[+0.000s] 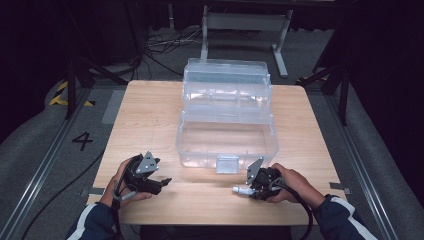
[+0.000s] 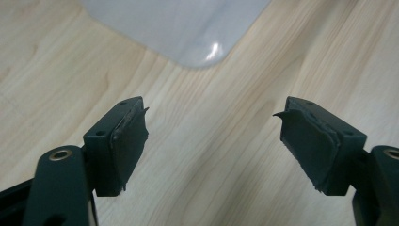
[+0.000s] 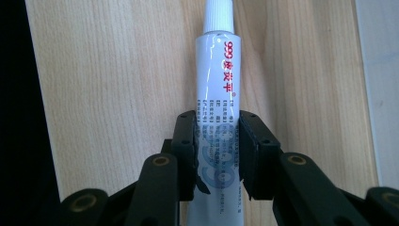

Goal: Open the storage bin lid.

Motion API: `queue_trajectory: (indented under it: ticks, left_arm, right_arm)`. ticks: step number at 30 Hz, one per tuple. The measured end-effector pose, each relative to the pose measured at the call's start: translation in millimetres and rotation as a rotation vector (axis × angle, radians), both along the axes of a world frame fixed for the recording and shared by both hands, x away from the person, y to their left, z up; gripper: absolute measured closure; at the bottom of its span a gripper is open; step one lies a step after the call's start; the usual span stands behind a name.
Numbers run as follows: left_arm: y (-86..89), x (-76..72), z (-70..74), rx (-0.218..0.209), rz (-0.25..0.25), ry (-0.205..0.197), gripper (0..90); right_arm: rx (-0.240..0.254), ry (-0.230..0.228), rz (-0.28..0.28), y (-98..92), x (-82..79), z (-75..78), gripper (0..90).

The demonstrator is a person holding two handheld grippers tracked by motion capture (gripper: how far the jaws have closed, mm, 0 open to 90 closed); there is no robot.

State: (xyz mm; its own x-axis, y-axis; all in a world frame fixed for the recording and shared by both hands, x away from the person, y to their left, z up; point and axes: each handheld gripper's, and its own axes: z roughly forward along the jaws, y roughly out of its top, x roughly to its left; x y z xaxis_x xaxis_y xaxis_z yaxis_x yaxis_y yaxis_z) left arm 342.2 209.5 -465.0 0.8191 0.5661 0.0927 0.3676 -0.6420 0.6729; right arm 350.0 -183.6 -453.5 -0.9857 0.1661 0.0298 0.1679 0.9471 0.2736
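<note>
Tube: white ointment tube (image 3: pixel 217 89) pinched in right claw (image 1: pixel 248 190), at 5 o'clock on desk (image 1: pixel 145 115)
Left claw (image 1: pixel 167 181): wide, empty
Neighbour: clear open box (image 1: pixel 227 120), centre
Room: dark, cables (image 1: pixel 165 42) at 12

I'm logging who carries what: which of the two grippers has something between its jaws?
The right gripper: its jaws are clamped on a white tube with a ribbed cap. The left gripper stands open over bare table.

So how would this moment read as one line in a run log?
left gripper: open, empty | right gripper: shut on white tube | clear box: open on table
</note>
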Motion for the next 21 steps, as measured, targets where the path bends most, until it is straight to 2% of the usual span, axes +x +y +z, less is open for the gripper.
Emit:
queue_trajectory:
  ticks: [1,7,9,11,15,21]
  left_arm:
    - [4.5,1.6,-5.3,-0.027,0.012,0.026,22.8]
    - [17.2,6.3,-25.4,-0.037,0.046,0.091,20.3]
    - [21.1,8.7,-28.9,-0.074,0.046,0.112,18.8]
    - [23.2,10.1,-30.9,-0.098,0.055,0.102,19.1]
    - [20.5,12.3,-31.3,-0.082,0.050,0.100,14.6]
    - [20.5,12.3,-31.4,-0.082,0.051,0.100,14.4]
  right_arm:
    - [0.000,-0.002,-0.003,-0.5,0.3,-0.1,70.3]
    - [-0.003,0.011,0.005,-2.4,3.5,0.3,70.4]
    - [-0.006,0.012,0.007,-2.3,3.5,0.4,70.4]
    - [-0.006,0.013,0.008,-2.4,3.7,0.4,70.4]
    - [-0.005,0.013,0.002,-4.0,4.4,0.3,70.4]
    - [-0.008,0.014,0.003,-6.9,4.2,0.5,70.5]
